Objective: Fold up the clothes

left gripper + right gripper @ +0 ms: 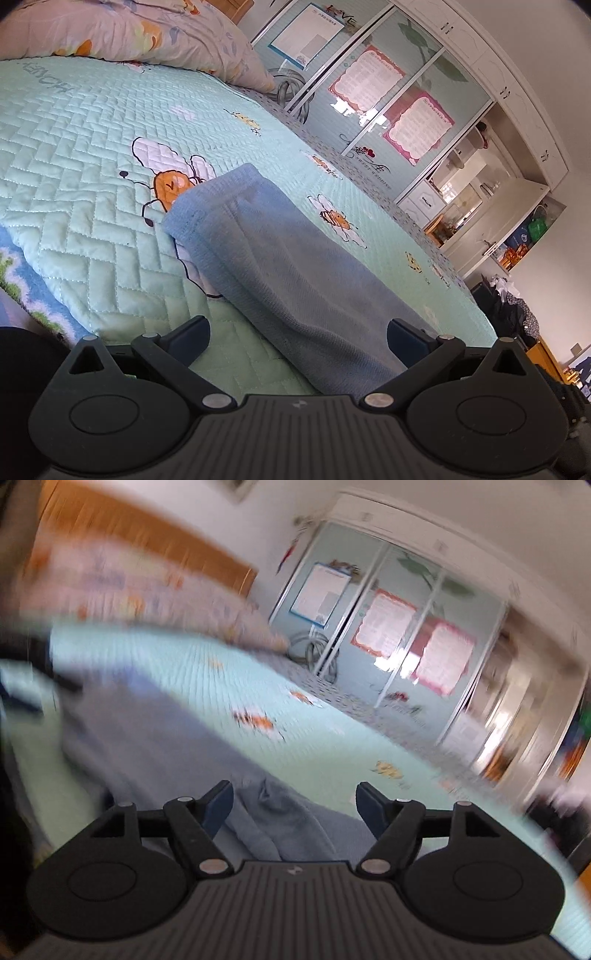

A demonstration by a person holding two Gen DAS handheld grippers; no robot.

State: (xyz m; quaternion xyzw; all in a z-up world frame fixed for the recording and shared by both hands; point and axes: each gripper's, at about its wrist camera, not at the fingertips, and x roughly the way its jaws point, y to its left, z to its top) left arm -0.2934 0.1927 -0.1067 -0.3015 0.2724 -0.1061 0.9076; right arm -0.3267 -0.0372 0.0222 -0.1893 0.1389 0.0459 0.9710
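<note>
Here, left view alone shows sharply the folded blue garment [280,266] running lengthwise away between the spread left gripper [298,338]; right gripper [294,805], blurred, spread, pinching nothing.

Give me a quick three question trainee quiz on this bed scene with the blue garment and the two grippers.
1. True or false: the left gripper is clamped shut on the blue garment.
2. What does the garment lie on? A) wooden floor B) green quilted bedspread C) chair
3. Fill in: the right gripper has its jaws ____.

Key: 1 false, both jaws stand apart with cloth between them, unpressed. 2 B. 3 open.
</note>
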